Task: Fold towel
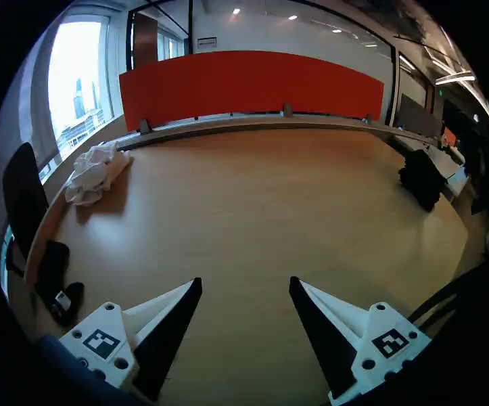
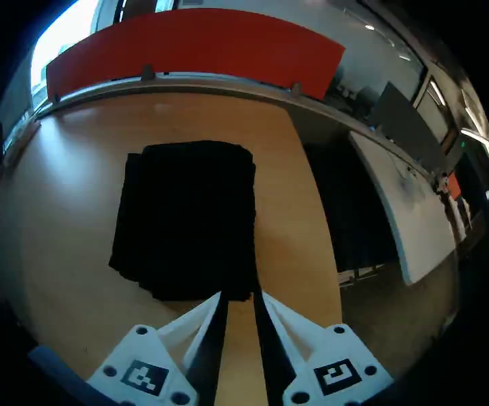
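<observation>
Hovering over the wooden table point(image 1: 258, 203), the left gripper point(image 1: 245, 285) gapes wide and empty, a crumpled white cloth point(image 1: 95, 173) far off; the right gripper point(image 2: 237, 295), nearly closed, meets the near edge of the folded black towel point(image 2: 184, 216) lying flat, though whether it pinches it I cannot tell.

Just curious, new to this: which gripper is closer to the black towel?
Right. The right gripper sits at the near edge of the black towel; the left gripper is far off, over bare table.
</observation>
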`<action>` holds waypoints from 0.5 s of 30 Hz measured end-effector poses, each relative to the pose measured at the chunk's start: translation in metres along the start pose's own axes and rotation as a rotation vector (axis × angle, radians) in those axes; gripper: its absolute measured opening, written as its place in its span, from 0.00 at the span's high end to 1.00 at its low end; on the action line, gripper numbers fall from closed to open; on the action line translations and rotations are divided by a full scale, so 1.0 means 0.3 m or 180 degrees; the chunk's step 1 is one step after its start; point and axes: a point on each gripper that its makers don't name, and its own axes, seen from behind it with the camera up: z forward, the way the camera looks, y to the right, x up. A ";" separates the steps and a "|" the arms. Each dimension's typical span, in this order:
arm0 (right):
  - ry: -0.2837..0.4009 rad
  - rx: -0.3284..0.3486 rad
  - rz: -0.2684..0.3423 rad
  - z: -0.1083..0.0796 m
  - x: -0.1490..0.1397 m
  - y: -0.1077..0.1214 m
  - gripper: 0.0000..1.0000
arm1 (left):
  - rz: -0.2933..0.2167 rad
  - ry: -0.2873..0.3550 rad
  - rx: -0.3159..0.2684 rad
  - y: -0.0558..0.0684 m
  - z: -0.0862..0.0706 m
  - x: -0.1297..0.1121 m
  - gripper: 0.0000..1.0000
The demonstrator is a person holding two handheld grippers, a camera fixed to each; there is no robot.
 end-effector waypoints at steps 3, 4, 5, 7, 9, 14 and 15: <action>0.0030 0.0031 -0.0003 -0.011 0.006 -0.008 0.50 | -0.0001 0.0003 -0.0003 0.000 0.001 0.001 0.04; 0.0045 0.0052 0.0000 -0.015 0.009 -0.013 0.41 | 0.0000 0.0004 -0.0005 0.001 0.001 0.000 0.04; 0.0058 0.0070 0.0003 -0.019 0.012 -0.018 0.31 | 0.0000 0.0004 -0.0006 0.002 0.002 0.000 0.04; 0.0083 0.0103 0.0008 -0.024 0.020 -0.026 0.14 | 0.0001 0.0007 -0.0009 0.004 0.002 0.001 0.04; 0.0107 0.0129 0.0014 -0.028 0.029 -0.033 0.05 | 0.0001 0.0009 -0.0012 0.006 0.002 0.001 0.04; 0.0184 0.0182 0.0034 -0.029 0.066 -0.051 0.03 | 0.0000 0.0013 -0.0012 0.009 0.003 0.001 0.04; 0.0198 0.0192 0.0034 -0.029 0.074 -0.055 0.03 | 0.0000 0.0014 -0.0011 0.009 0.003 0.001 0.04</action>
